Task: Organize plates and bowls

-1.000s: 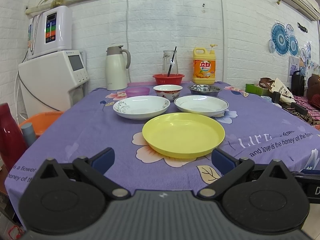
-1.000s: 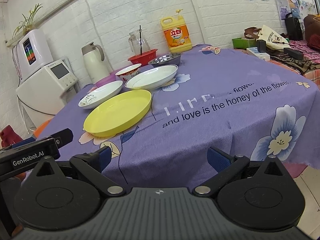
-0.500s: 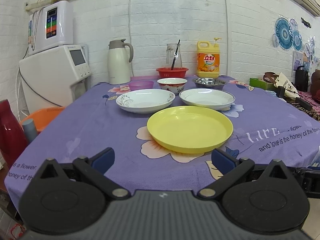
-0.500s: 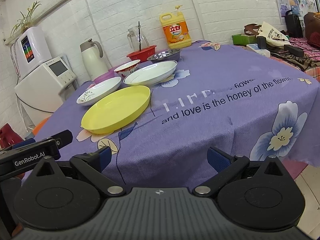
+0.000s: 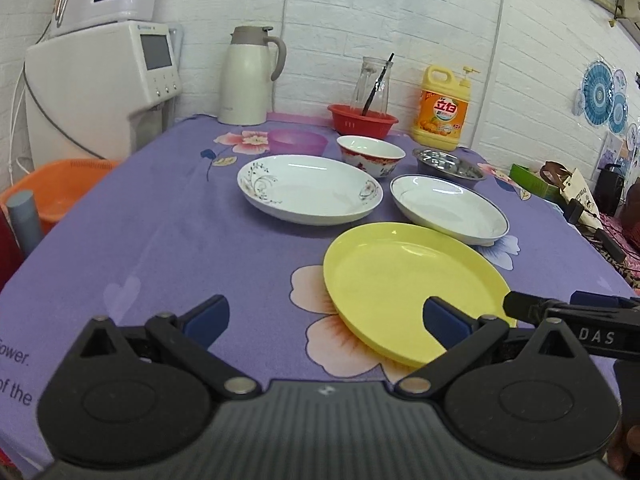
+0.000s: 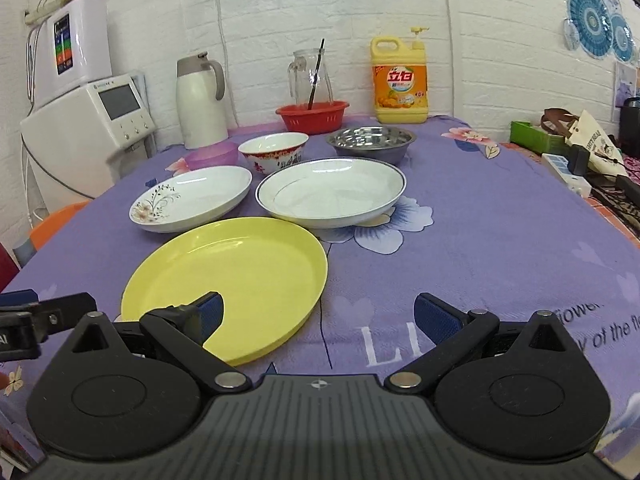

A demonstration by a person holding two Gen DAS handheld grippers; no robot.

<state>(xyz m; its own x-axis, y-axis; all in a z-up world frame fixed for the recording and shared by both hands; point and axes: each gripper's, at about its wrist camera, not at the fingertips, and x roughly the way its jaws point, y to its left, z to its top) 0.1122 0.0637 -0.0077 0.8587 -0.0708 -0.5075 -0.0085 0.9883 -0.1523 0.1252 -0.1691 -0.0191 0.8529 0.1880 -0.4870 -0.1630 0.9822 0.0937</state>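
Both tools gape wide, empty: left tool (image 5: 326,318), right tool (image 6: 318,314) flank yellow plate (image 6: 240,276).

We log a plain yellow plate (image 6: 236,276), a white plate with floral sprigs (image 6: 192,198), a blue-rimmed white plate (image 6: 332,192), a red-patterned white bowl (image 6: 274,153) at 12 o'clock, and a purple flowered tablecloth (image 6: 500,240).

Left gripper (image 5: 326,320): advanced from beyond the table edge to over the purple tablecloth (image 5: 168,240); its right finger now overlaps the near rim of the yellow plate (image 5: 408,276). Right gripper (image 6: 318,316): likewise moved forward and swung to face the dishes squarely; its left finger now overlaps the plate's near rim. Jaws unchanged, wide apart. Dishes unmoved.
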